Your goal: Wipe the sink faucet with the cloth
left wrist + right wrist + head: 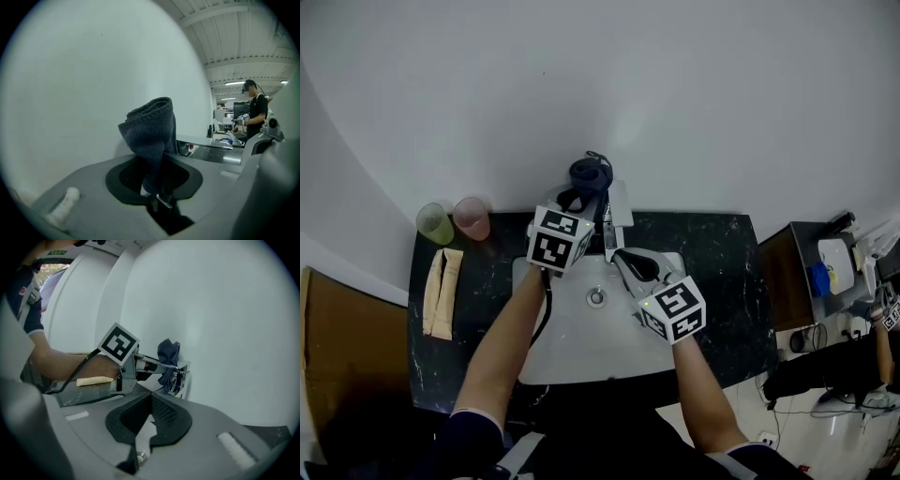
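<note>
1. At far edge of white ceramic basin, L gripper has jaws narrowed on dark blue terry cloth, bunched at top of chrome faucet. Only the cloth's lower end is pinched, so hard rubbing could pull it free.
2. Most of the cloth stands above the jaws, so grey jaw tips may scrape chrome instead.
3. R gripper, jaws closed & empty, hovers near, just right of spout. A rightward sweep by L could knock it.

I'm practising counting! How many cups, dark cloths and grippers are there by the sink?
Cups: 2, a green cup and a pink cup
Dark cloths: 1, the dark cloth
Grippers: 2, the left gripper and the right gripper
Total: 5
</note>
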### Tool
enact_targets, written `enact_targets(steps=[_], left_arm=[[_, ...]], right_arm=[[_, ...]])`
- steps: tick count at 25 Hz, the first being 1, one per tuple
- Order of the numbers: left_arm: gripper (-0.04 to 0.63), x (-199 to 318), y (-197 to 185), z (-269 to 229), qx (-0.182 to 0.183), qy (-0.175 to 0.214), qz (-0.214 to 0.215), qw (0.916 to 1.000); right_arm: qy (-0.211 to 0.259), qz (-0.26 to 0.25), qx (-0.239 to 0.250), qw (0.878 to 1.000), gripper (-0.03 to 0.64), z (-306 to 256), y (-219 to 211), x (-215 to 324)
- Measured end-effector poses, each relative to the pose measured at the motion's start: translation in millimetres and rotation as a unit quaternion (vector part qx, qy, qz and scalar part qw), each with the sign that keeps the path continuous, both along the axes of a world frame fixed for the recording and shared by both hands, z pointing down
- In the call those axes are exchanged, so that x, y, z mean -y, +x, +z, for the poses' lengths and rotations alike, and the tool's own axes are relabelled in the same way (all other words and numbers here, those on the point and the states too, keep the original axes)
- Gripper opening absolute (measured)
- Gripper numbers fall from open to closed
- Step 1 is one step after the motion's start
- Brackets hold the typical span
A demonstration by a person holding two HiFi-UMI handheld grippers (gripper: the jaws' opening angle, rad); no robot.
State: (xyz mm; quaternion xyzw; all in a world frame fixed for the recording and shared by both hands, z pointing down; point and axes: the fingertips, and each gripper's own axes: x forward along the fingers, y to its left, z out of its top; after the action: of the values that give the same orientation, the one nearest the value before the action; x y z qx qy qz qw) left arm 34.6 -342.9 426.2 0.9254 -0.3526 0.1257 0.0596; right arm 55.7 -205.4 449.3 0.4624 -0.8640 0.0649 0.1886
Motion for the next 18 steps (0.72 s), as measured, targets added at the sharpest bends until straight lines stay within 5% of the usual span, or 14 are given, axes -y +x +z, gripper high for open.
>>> enact_targets(steps=[12, 18], left_arm=[[0.083, -9, -5, 82, 0.069, -0.065, -0.010, 0.9954], [0.081, -11, -5, 80, 0.068, -0.070, -0.007, 0.9952]], right_arm=[[0.000, -0.004, 0.003, 1.000, 0.005, 0, 0, 0], [-0.002, -0.006, 0.003, 1.000, 0.005, 0, 0, 0]])
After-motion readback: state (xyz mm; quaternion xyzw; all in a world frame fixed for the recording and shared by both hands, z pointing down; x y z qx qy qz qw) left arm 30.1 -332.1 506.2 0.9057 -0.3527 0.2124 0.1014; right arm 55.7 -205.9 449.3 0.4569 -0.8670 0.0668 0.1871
